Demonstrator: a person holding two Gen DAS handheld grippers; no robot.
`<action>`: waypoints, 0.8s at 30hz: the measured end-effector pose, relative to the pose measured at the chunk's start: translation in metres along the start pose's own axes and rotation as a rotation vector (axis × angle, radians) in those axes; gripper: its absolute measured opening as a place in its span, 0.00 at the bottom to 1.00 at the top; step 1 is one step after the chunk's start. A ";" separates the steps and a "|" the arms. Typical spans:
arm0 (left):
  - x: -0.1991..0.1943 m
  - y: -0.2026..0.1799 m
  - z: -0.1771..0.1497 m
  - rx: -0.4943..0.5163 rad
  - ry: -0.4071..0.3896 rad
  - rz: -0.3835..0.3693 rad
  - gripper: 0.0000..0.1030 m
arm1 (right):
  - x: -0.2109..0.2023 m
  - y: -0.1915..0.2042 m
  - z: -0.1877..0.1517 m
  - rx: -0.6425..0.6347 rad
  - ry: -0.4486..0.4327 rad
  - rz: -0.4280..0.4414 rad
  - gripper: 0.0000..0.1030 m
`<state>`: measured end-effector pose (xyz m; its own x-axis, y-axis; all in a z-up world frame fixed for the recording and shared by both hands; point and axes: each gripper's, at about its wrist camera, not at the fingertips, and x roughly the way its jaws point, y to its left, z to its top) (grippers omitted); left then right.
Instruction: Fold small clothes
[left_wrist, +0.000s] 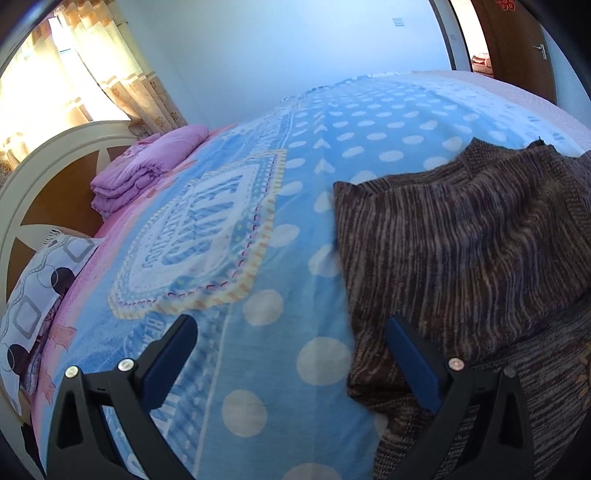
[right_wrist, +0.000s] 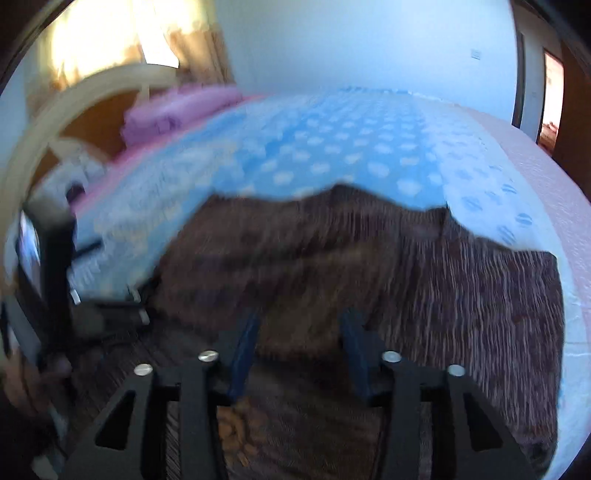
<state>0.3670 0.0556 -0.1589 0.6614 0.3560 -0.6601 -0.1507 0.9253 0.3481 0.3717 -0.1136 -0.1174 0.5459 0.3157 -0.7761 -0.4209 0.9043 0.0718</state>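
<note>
A brown striped knit garment (left_wrist: 461, 236) lies partly folded on the blue polka-dot blanket (left_wrist: 288, 206) of a bed. My left gripper (left_wrist: 291, 332) is open wide over the garment's left edge, its right finger above the knit and its left finger over bare blanket. In the blurred right wrist view the same garment (right_wrist: 351, 258) fills the lower half. My right gripper (right_wrist: 299, 325) is open just above the garment with nothing between the fingers. The left gripper (right_wrist: 107, 306) shows dimly at the left edge of that view.
A folded purple quilt (left_wrist: 147, 166) and a patterned pillow (left_wrist: 37, 295) lie by the white and wood headboard (left_wrist: 48, 177) at the left. Curtains (left_wrist: 110, 74) hang behind. A wooden door (left_wrist: 517, 48) stands at the far right. The pink mattress edge (right_wrist: 546, 177) runs along the right.
</note>
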 end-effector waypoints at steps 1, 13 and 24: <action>0.001 0.002 -0.001 -0.008 0.004 -0.009 1.00 | 0.002 -0.002 -0.006 0.003 0.026 -0.010 0.32; -0.013 0.013 -0.014 -0.088 0.025 -0.091 1.00 | -0.032 0.012 -0.006 -0.023 -0.090 0.043 0.27; -0.010 0.025 -0.029 -0.164 0.079 -0.159 1.00 | -0.015 0.006 -0.004 -0.031 0.008 0.001 0.27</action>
<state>0.3350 0.0790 -0.1632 0.6278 0.2073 -0.7503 -0.1706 0.9771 0.1272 0.3584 -0.1134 -0.1080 0.5402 0.3139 -0.7808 -0.4437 0.8946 0.0527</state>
